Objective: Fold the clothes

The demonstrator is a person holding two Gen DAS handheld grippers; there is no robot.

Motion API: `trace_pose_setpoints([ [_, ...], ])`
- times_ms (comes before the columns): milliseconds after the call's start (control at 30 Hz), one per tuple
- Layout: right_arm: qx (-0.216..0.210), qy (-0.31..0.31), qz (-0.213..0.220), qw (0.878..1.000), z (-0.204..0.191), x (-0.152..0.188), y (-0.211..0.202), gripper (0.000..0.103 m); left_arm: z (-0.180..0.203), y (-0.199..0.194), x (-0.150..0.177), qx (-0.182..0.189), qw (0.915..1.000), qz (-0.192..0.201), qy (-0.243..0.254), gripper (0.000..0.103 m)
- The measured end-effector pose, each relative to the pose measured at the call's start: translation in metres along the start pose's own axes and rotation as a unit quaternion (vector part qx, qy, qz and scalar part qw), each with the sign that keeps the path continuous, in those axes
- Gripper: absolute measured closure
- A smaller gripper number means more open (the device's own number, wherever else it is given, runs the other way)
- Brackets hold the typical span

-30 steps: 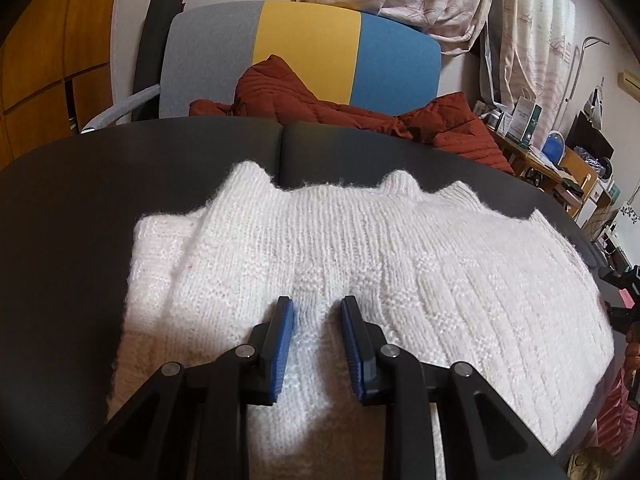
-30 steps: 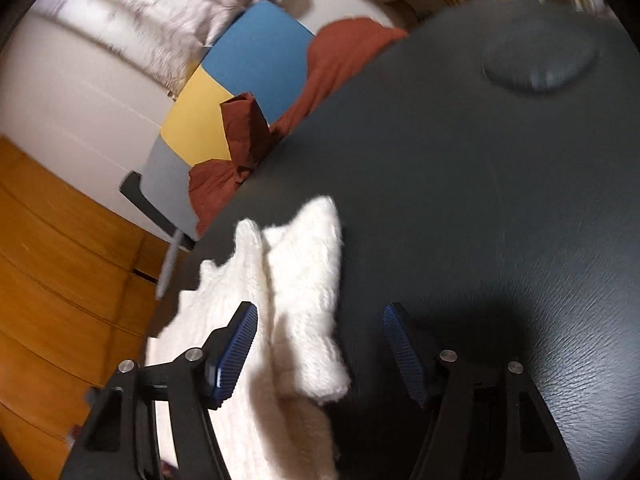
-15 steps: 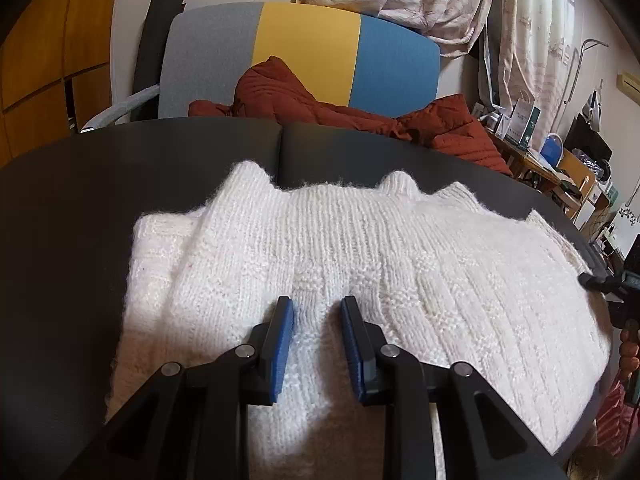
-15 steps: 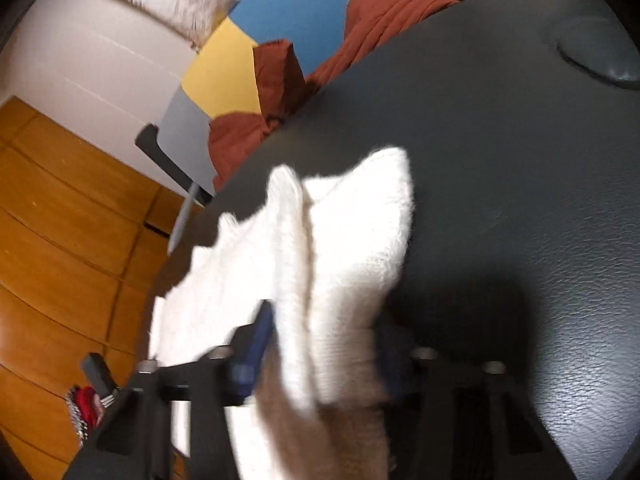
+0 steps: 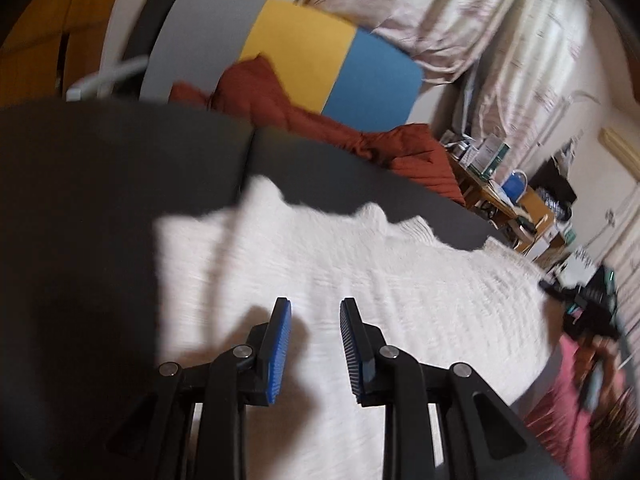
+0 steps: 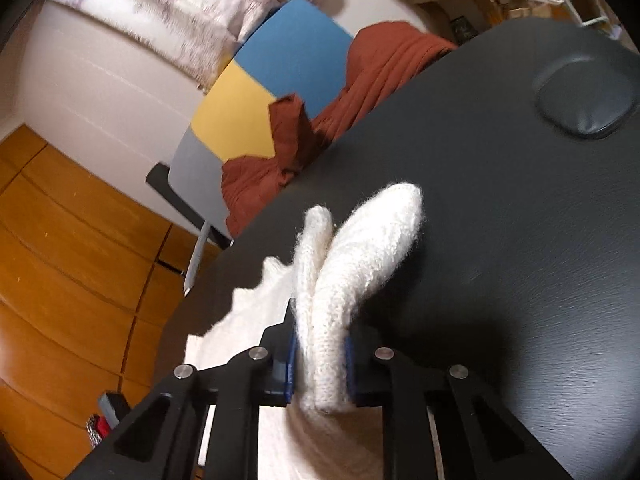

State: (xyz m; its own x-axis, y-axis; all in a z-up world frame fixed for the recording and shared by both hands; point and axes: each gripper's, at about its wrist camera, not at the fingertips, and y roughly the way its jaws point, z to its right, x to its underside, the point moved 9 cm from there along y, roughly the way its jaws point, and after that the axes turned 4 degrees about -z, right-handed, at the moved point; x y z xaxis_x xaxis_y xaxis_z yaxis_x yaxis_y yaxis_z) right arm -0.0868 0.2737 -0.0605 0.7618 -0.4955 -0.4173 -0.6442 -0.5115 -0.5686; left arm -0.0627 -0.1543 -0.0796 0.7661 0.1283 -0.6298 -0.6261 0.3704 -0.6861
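One white sweater (image 5: 360, 280) on one dark table (image 5: 100, 168), one rust-red quilt (image 5: 304, 116) on one tricolour chair (image 5: 304, 52), two grippers: the left gripper (image 5: 315, 344) with two blue pads, the right gripper (image 6: 318, 360) likewise.

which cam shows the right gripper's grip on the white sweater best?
Right wrist view: the right gripper is shut on a bunched fold of the white sweater, both pads pressed into the knit. Left wrist view shows the sweater spread on the black table, blurred; the grip itself isn't visible.
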Motion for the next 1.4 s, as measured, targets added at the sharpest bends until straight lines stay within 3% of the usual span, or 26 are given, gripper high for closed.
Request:
trace_pose_setpoints([
  [100,0.013,0.017,0.012,1.000,0.003,-0.010,-0.020,0.084,0.002,-0.009,0.005,-0.028,0.9979,0.019,0.054,0.078],
  [233,0.016,0.023,0.020,0.999,-0.013,-0.017,-0.036,0.084,-0.001,0.010,0.021,-0.042,0.9952,-0.015,0.087,0.078],
  [500,0.011,-0.102,0.003,0.995,-0.143,0.004,-0.004,0.084,-0.008,0.026,0.027,-0.011,0.9981,-0.024,0.055,0.076],
  [667,0.013,-0.199,-0.017,0.980,-0.221,0.042,0.045,0.084,-0.008,0.029,0.029,-0.003,0.9985,-0.025,0.049,0.075],
  [800,0.021,-0.257,-0.060,0.964,-0.257,0.090,0.098,0.084,-0.008,0.031,0.030,-0.002,0.9986,-0.021,0.048,0.075],
  [900,0.047,-0.307,-0.094,0.946,-0.265,0.131,0.143,0.091,-0.008,0.032,0.031,0.004,0.9988,-0.019,0.044,0.074],
  [1033,0.092,-0.357,-0.118,0.922,-0.256,0.171,0.178,0.091,-0.010,0.031,0.031,0.015,0.9991,-0.021,0.035,0.074],
  [1133,0.071,-0.353,-0.131,0.924,-0.255,0.181,0.176,0.084,-0.012,0.030,0.031,0.026,0.9992,-0.019,0.026,0.074],
  [1233,-0.011,-0.331,-0.111,0.937,-0.268,0.178,0.145,0.077,-0.016,0.023,0.031,0.043,0.9990,-0.012,-0.004,0.074],
  [1267,-0.030,-0.331,-0.077,0.940,-0.271,0.174,0.124,0.073,-0.018,0.019,0.030,0.050,0.9985,-0.009,-0.018,0.074],
  [1333,-0.040,-0.328,-0.020,0.944,-0.267,0.162,0.093,0.058,-0.021,0.008,0.025,0.082,0.9951,0.004,-0.054,0.074],
  [1400,-0.019,-0.304,0.035,0.952,-0.245,0.144,0.063,0.058,-0.020,-0.003,0.018,0.118,0.9892,0.022,-0.084,0.074],
])
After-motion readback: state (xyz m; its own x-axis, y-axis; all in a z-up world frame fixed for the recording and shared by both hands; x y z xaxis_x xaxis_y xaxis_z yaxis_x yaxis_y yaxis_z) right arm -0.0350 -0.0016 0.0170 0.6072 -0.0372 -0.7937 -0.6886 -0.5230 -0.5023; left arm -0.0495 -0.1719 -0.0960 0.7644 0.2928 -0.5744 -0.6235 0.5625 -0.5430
